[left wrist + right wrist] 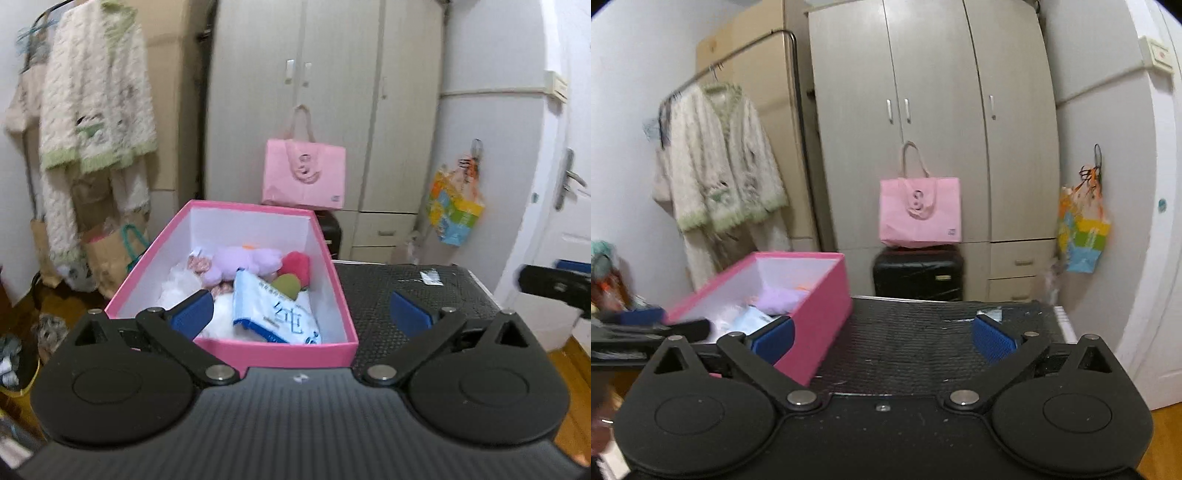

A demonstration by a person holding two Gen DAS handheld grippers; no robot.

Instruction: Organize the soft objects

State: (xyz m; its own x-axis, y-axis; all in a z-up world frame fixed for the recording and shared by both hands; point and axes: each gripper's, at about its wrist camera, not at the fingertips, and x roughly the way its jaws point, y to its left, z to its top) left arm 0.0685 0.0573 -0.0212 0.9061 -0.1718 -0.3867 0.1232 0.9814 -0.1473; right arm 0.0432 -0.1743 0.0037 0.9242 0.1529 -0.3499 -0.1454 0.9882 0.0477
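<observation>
robe point(92, 96) hangs far left; pink box point(343, 347) of soft toys point(243, 260) sits on the black case point(413, 291), pink bag point(304, 173) behind. left gripper point(301, 314) and right gripper point(882, 338) both gape wide, empty.

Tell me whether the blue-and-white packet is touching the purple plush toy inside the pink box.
Touching. In the left wrist view the packet's top corner lies against the underside of the purple plush toy, with no gap between them, inside the pink box.
</observation>
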